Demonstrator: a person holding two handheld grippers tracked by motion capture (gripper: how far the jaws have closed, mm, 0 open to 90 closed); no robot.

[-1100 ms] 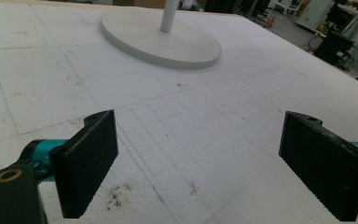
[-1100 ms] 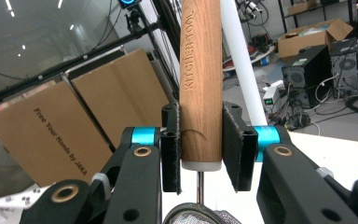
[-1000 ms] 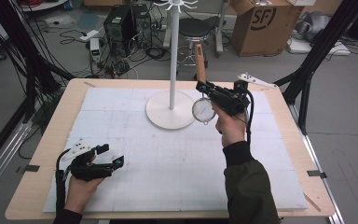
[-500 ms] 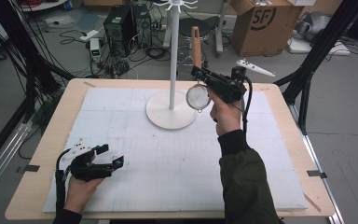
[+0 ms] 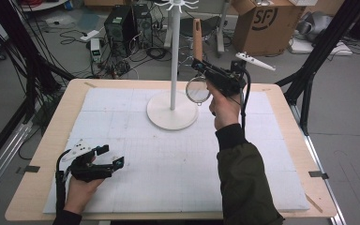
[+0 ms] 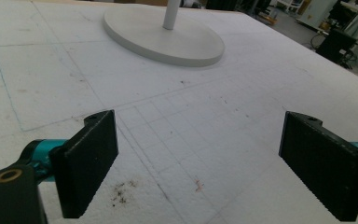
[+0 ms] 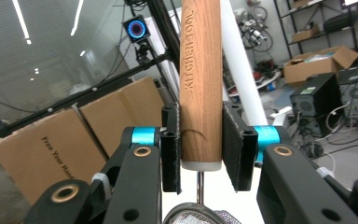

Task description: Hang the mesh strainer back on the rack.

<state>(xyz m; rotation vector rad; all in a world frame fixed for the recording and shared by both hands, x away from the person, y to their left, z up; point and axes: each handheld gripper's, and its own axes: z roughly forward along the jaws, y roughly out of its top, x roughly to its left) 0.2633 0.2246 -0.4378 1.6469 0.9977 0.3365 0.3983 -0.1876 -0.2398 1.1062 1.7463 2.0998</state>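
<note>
Upper centre of the high view: the right hand-held gripper (image 5: pixel 201 68) clamps a strainer (image 5: pixel 198 89) upright beside the stand (image 5: pixel 172 110). Lower left, the left hand-held gripper (image 5: pixel 110 157) rests with jaws apart on the tabletop (image 5: pixel 272 154).

Cardboard box (image 5: pixel 267 26) (floor) — computer tower (image 5: pixel 120 24) nearby.

Strainer (image 7: pixel 189 217) mesh cut by bottom edge

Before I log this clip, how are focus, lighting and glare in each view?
High view: even light, slightly soft, right gripper and strainer readable. Left gripper view: sharp on the foam mat, stand base softer, shadows faint. Right gripper view: wooden handle crisp, ceiling lights glare at upper left, the background blurred.
</note>
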